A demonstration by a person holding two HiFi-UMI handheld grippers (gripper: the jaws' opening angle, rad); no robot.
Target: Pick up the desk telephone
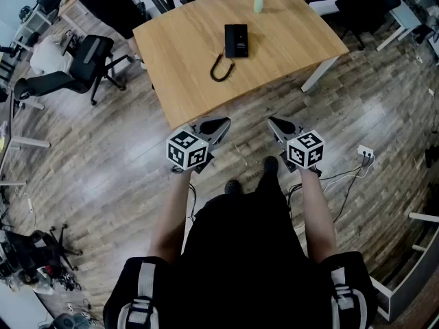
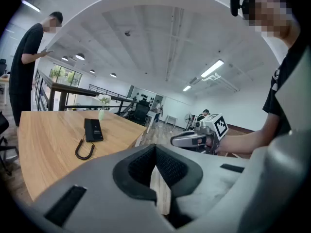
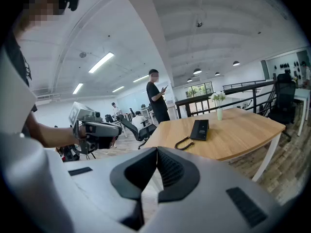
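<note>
A black desk telephone [image 1: 236, 40] lies flat on the wooden table [image 1: 288, 40], its coiled cord [image 1: 221, 68] looping toward the near edge. The phone shows too in the left gripper view [image 2: 93, 129] and the right gripper view [image 3: 199, 129]. My left gripper [image 1: 225, 123] and right gripper [image 1: 270, 120] hover side by side over the floor, short of the table's near edge. Both are shut with nothing between their jaws. From the left gripper view I see the right gripper [image 2: 174, 140]; from the right gripper view, the left gripper [image 3: 119, 129].
A small pale green vase [image 1: 258, 4] stands at the table's far edge. A black office chair [image 1: 86, 59] sits left of the table. A power strip [image 1: 364, 153] with cables lies on the floor at right. A person in black [image 2: 26, 67] stands beyond the table.
</note>
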